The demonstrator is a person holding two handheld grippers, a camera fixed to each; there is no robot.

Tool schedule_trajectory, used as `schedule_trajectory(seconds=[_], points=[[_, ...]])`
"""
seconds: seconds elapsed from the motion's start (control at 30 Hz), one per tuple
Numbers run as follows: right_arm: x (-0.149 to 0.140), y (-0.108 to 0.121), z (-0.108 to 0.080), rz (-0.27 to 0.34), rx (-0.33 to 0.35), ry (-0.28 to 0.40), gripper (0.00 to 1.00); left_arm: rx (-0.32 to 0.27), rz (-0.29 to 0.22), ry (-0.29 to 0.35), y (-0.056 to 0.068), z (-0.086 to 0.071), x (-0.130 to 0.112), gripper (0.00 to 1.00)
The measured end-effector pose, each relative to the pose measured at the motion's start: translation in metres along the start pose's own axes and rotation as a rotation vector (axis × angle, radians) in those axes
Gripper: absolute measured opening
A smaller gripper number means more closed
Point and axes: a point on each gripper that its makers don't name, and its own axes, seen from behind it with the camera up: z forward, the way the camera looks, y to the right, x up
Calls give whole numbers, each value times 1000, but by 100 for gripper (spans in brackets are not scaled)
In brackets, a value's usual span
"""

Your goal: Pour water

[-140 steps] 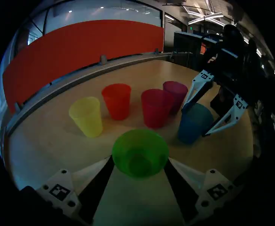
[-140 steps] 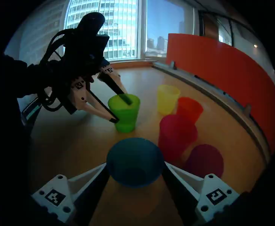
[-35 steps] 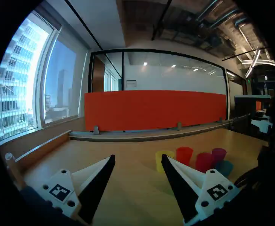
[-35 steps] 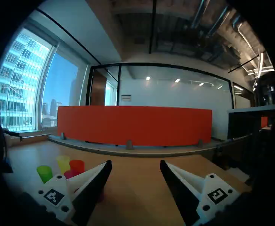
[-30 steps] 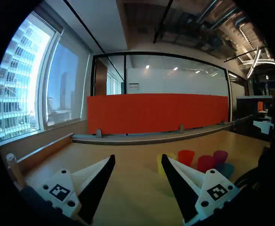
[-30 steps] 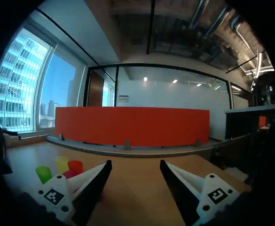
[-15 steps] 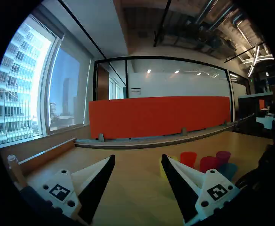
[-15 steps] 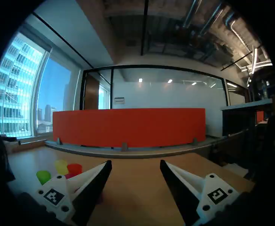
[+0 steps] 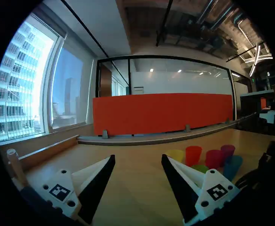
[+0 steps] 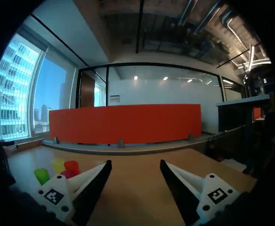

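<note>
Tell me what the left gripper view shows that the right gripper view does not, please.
Left gripper view: the open left gripper, a blue cup, a purple cup. Right gripper view: the open right gripper. Both: the green cup, yellow cup, orange-red cup, orange partition and wooden table.

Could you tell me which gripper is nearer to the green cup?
Left, it seems. The green cup peeks out just past the left gripper; from the right gripper it sits smaller, far off to the left.
</note>
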Motion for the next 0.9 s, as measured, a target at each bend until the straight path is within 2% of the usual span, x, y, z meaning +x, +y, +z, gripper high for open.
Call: schedule_trajectory(seconds=[0.2,0.4,0.9], points=[[-1,1,-2,-2,-11,2,99,-8,-17,-4,-4,1,-8,91],[-4,2,-3,0,-18,-2,99,-12,-11,-4,-8,3,-16,91],[2,-3,-2,-18,-19,0,99,-21,-26,-8,-9,6,-30,91]])
